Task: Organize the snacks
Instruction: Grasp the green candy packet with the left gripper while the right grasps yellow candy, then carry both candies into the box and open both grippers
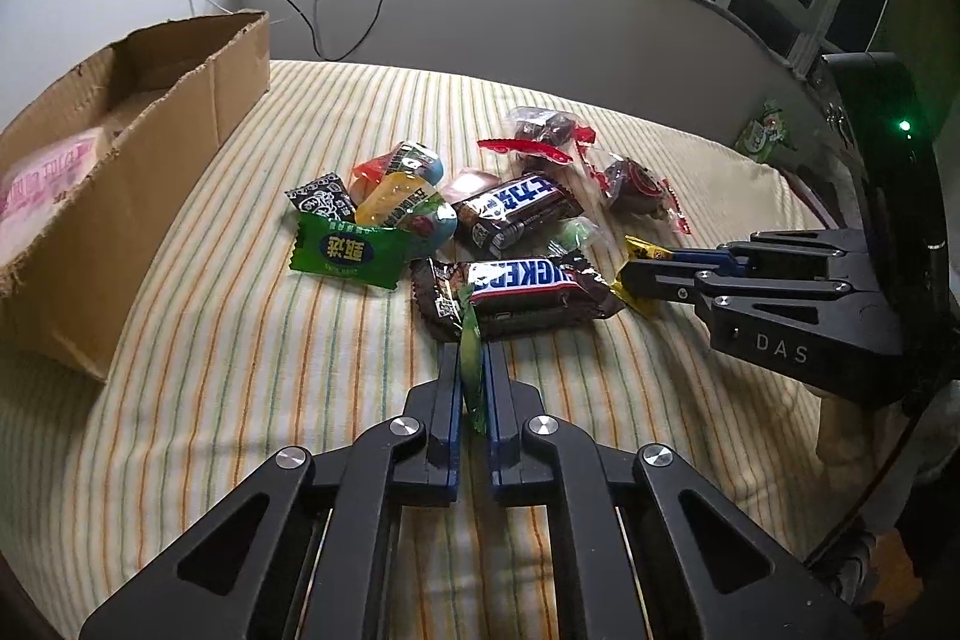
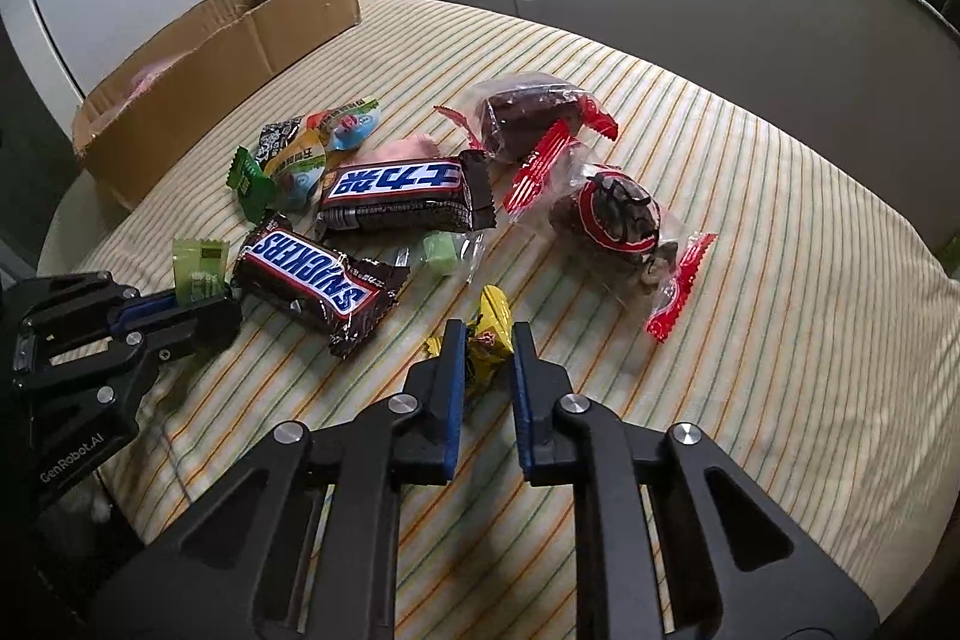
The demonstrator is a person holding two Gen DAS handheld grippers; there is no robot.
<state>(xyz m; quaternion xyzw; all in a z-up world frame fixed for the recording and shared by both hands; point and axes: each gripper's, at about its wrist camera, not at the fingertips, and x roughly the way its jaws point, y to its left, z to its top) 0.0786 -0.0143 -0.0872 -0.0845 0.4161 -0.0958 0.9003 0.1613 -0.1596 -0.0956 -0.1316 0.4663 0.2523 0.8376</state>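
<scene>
Thin hold on the pale green candy wrapper [image 1: 471, 358] — pinched edge-on between the narrow fingers of the left gripper [image 1: 472, 349], so could slip out on any quick swing toward the cardboard box [image 1: 150, 172]. Could also drag the near Snickers bar [image 1: 522, 289], which lies just beyond the fingertips and touches or nearly touches the wrapper.

On the other side, risk of a crushed or skidding candy: right gripper [image 2: 487, 334] partly closed around the yellow-wrapped candy [image 2: 489, 334], jaws flanking it, firm contact not clear from either view. Too shallow a bite and the crinkled foil would pop free onto the striped cloth [image 2: 750, 280].

Pose: left gripper low and roughly level over the cloth, pointing into the snack pile; right gripper coming in from the right, angled down, tips at the cloth. Rest of the pile — second Snickers bar [image 2: 399, 193], red-ended cake packs [image 2: 612, 220] — between and beyond both tools; box well to the left.
</scene>
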